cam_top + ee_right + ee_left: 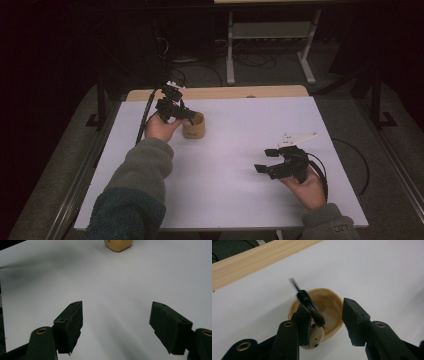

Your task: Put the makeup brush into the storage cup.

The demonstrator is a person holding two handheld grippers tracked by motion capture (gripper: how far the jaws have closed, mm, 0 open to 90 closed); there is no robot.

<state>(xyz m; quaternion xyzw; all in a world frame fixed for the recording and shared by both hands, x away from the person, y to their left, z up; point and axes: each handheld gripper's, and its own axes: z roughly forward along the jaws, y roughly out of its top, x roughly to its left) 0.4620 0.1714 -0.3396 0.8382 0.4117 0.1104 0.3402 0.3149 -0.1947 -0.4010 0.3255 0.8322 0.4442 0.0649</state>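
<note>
Hovering spread over the cup [322, 312] near the table's [240, 200] far-left corner, the left gripper [325, 323] seems to have just dropped a blurred black brush [308, 305] in; right gripper [116, 327] spread, idle

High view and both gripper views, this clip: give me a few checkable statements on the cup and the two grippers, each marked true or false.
1. The wooden cup stands upright on the white table. True.
2. The left gripper is shut tight on the cup's rim. False: its jaws stand apart over the cup's open mouth, and a dark, blurred, rod-like thing slants there.
3. The right gripper is open with nothing between its jaws. True.
4. The right gripper is touching the cup. False: it is well off to the side over bare table.
5. The cup is filled to the brim. False: its pale inner floor shows.
</note>
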